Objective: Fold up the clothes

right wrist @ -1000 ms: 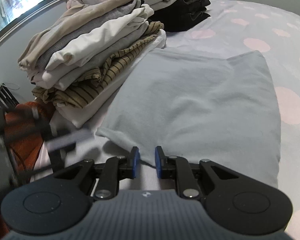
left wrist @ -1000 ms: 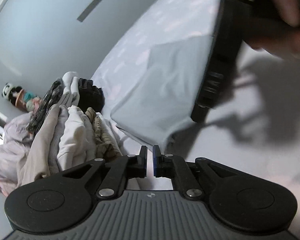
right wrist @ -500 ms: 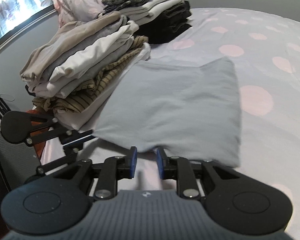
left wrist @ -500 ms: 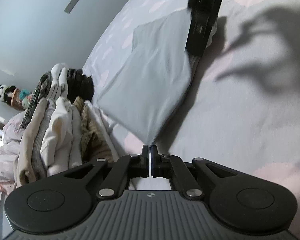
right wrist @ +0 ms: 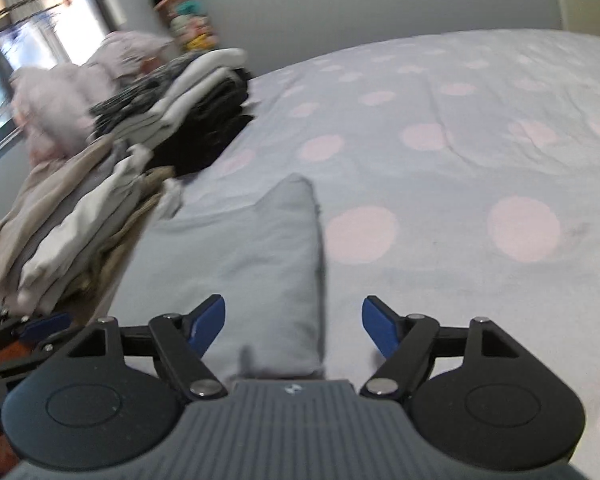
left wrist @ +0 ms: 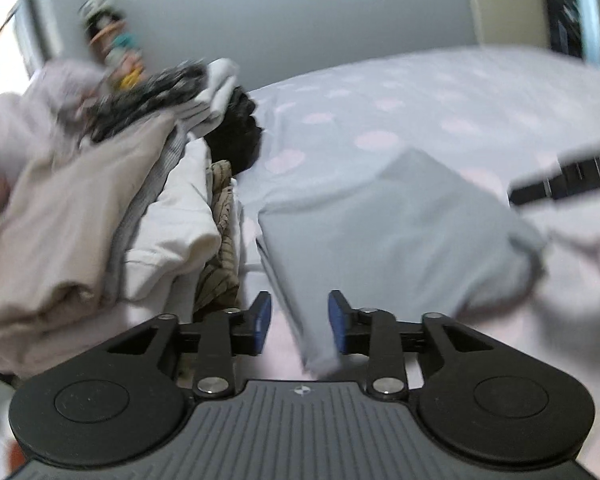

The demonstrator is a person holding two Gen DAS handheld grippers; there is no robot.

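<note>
Pale-grey folded cotton garment (left wrist: 396,232) lay on the pink-dotted lilac bedsheet (right wrist: 460,152) (grey wall behind); left gripper (left wrist: 299,322) and right gripper (right wrist: 293,322) jaws opening, unclamped.

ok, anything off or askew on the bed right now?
Nothing stands out. The folded grey garment lies flat on the dotted bedspread, beside the neat pile of folded clothes. Both the left gripper and the right gripper are opening, pads clear of the cloth.

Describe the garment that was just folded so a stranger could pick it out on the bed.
Start at the bed with its pink-dotted cover. Beside the stack of folded clothes lies the light grey folded garment, flat and alone; unlike its stacked neighbours, it is plain grey.
</note>
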